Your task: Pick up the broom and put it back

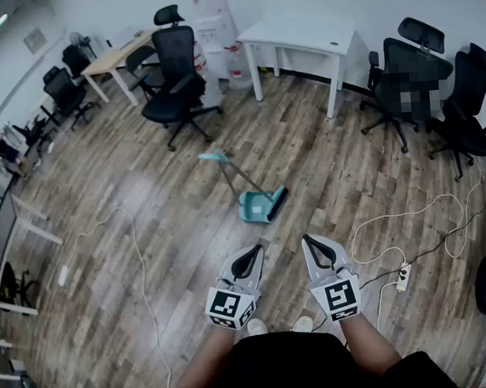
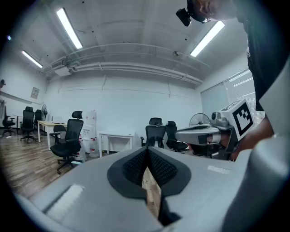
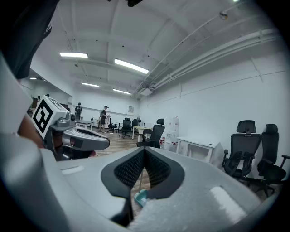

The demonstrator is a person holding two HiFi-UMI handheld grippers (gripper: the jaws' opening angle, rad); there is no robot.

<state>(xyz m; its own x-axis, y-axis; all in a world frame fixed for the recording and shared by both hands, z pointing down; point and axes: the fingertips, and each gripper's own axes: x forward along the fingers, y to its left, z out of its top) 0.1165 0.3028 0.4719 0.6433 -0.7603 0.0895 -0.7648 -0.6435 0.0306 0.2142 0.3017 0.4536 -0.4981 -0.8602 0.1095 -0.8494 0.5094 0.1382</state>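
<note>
A teal broom (image 1: 229, 172) lies on the wood floor ahead of me, its thin handle running up-left from a teal dustpan (image 1: 257, 207) with a dark brush edge. Both grippers hover side by side short of it, pointing roughly level. My left gripper (image 1: 255, 249) is shut, its dark pads meeting at the tips (image 2: 147, 152) with nothing between them. My right gripper (image 1: 307, 239) is shut too and holds nothing (image 3: 144, 149). A teal scrap of the dustpan (image 3: 141, 197) shows through the gap below the right pads.
A black office chair (image 1: 176, 69) stands beyond the broom. A white table (image 1: 298, 36) is at the back, with more black chairs (image 1: 460, 99) on the right. A power strip (image 1: 404, 276) with white cable lies to my right, and another cable (image 1: 140, 262) to my left.
</note>
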